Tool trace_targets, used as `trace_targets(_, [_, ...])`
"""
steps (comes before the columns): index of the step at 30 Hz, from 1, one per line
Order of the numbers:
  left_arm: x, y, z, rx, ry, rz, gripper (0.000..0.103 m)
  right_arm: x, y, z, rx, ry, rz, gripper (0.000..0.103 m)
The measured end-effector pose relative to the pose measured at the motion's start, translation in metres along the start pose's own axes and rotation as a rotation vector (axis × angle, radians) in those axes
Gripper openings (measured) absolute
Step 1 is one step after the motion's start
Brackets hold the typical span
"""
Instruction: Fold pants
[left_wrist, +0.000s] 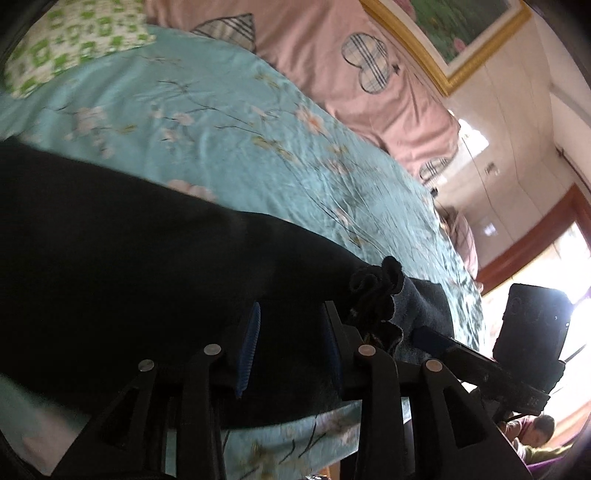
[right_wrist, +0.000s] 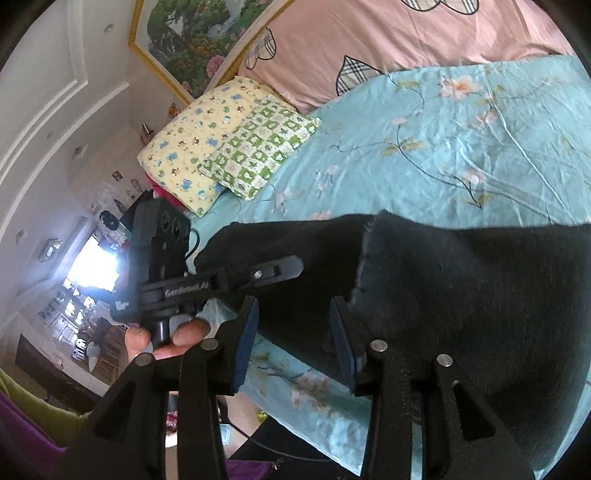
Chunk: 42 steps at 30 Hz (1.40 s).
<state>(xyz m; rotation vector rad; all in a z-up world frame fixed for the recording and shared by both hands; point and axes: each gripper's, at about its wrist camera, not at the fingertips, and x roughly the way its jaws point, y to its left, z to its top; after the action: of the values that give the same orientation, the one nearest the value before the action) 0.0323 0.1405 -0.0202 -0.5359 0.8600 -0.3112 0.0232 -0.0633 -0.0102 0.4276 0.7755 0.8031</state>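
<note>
Black pants (left_wrist: 129, 240) lie flat on a teal floral bedsheet (left_wrist: 240, 129), with the knotted waist drawstring (left_wrist: 373, 291) at their right end. My left gripper (left_wrist: 291, 332) hovers open just over the cloth beside that knot, and no cloth is pinched between its blue pads. In the right wrist view the pants (right_wrist: 461, 288) show a layered raw edge (right_wrist: 365, 254). My right gripper (right_wrist: 295, 332) is open above the cloth near the bed's front edge, with nothing clamped. A hand (right_wrist: 162, 339) holds the left gripper, and one of its fingers (right_wrist: 280, 267) reaches over the pants.
A pink quilt with plaid hearts (right_wrist: 369, 44) covers the far side of the bed. A green-checked pillow (right_wrist: 258, 147) and a yellow pillow (right_wrist: 192, 147) lie at the far left corner. The front edge of the bedsheet (right_wrist: 314, 402) drops off just below the grippers. A framed painting (right_wrist: 199, 37) hangs on the wall.
</note>
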Motion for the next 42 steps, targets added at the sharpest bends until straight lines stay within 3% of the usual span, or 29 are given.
trace_targets(13, [-0.063,0.03,-0.02,-0.147,-0.125,0.098,0.033,0.02,0.007,0.015,-0.016,0.021,0.026,0.043])
trace_targets(18, [-0.088,0.04,-0.025,-0.175,-0.175,0.176,0.033,0.029,0.017,0.024,-0.044,0.022,0.041,0.051])
trace_targets(20, [-0.097,0.043,-0.027,-0.178,-0.193,0.206,0.04,0.034,0.021,0.028,-0.057,0.028,0.047,0.052])
trace_targets(25, [-0.119,0.057,-0.031,-0.211,-0.236,0.246,0.041,0.05,0.03,0.039,-0.079,0.049,0.065,0.052])
trace_targets(36, [-0.137,0.092,-0.031,-0.308,-0.281,0.31,0.041,0.085,0.056,0.059,-0.149,0.1,0.106,0.061])
trace_targets(39, [-0.142,0.1,-0.032,-0.338,-0.296,0.328,0.05,0.098,0.064,0.065,-0.172,0.116,0.111,0.061])
trace_targets(42, [-0.146,0.109,-0.033,-0.365,-0.308,0.339,0.051,0.109,0.071,0.073,-0.192,0.13,0.116,0.061])
